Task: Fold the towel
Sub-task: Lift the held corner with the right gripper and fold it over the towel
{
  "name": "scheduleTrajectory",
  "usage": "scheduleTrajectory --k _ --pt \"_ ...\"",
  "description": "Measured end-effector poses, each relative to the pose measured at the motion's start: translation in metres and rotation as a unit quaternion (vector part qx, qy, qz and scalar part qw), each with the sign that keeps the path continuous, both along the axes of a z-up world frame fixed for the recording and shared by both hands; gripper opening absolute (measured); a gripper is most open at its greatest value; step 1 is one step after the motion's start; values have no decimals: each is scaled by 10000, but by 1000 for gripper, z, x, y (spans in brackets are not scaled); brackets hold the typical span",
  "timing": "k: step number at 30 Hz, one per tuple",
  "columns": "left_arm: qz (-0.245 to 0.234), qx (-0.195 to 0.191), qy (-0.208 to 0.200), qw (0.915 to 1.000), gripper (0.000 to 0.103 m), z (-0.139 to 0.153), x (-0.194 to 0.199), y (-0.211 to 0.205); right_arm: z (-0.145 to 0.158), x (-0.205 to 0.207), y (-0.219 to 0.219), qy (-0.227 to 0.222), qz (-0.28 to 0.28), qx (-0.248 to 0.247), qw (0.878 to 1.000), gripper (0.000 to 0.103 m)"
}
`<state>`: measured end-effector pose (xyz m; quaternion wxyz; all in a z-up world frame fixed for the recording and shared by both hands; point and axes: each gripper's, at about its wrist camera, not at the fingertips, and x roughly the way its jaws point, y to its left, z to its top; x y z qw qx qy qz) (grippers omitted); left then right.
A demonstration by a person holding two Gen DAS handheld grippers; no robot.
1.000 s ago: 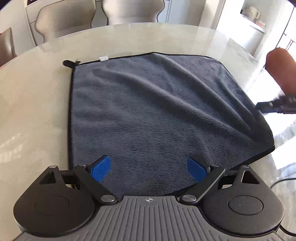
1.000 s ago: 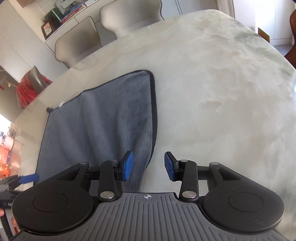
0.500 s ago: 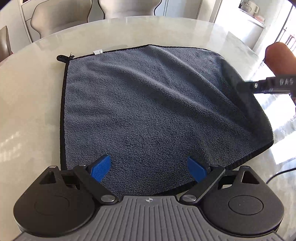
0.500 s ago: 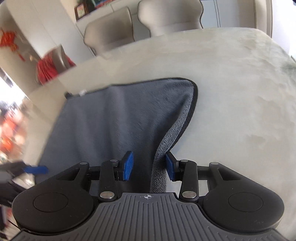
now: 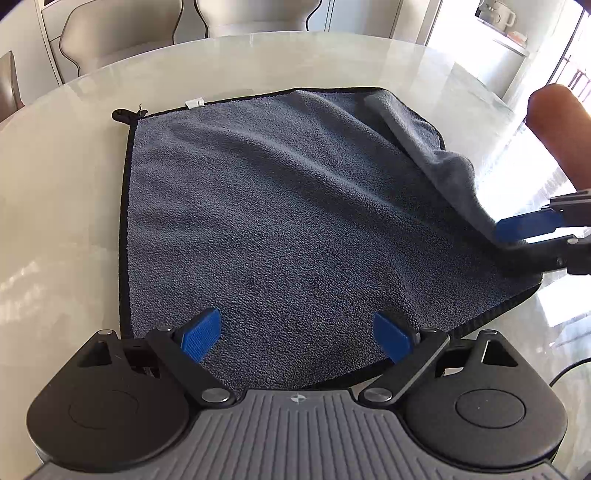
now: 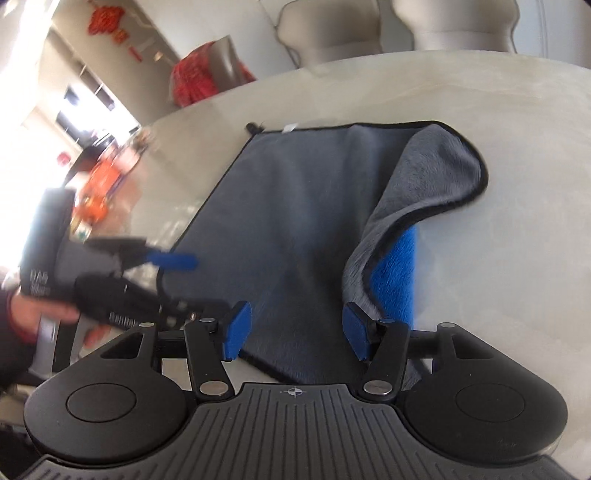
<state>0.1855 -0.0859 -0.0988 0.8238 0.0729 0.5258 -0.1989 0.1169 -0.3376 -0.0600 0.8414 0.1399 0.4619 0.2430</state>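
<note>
Opening, R gripper (image 6: 293, 334) straddles the grey microfibre towel (image 5: 288, 221) w/ its lower-right edge curled over, nothing pinched; L gripper (image 5: 295, 338) gapes wide above towel's near edge, lower centre.

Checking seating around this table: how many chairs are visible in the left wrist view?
3, possibly more out of frame. Two pale chairs stand side by side beyond the table's far edge; a darker chair is cut off at the left border.

Blurred left tool (image 6: 173, 260), perhaps a hand (image 6: 35, 314)
</note>
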Motion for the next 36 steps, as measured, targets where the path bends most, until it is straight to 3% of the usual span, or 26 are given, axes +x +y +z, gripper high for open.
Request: scheduleTrajectory --k 3,6,11,15,17,21,28,30,34,36 --pt "5 -17 3 10000 93 0 -1 1 -9 -7 -34 209 -904 139 9956 56" --pt "10 -45 14 10000 93 1 -1 2 -19 -17 -60 530 -1385 528 9875 56" --pt "17 -82 20 10000 93 4 -3 3 -34 -36 -78 972 -1827 1161 9714 56" --pt "19 -104 -17 9999 93 6 -4 4 -40 -46 -80 1297 -2045 1327 9611 57" --pt "14 -127 -29 9999 93 7 -5 3 -48 -50 -76 1566 -2128 1608 9510 57" --pt "-8 -78 9 10000 93 4 -3 0 -72 -62 -66 1906 -2448 2671 9124 61" --pt "-11 -24 49 10000 93 2 -3 1 -76 -59 -66 1474 -3128 3164 8834 61" --pt "-1 -16 50 10000 93 3 -3 2 -73 -54 -68 1311 -3114 3249 8833 61" --pt "24 -14 49 10000 93 4 -3 4 -59 -47 -66 989 -3117 2654 9070 61" --pt "45 -8 50 10000 93 4 -2 5 -51 -45 -64 777 -2930 2704 9138 61"
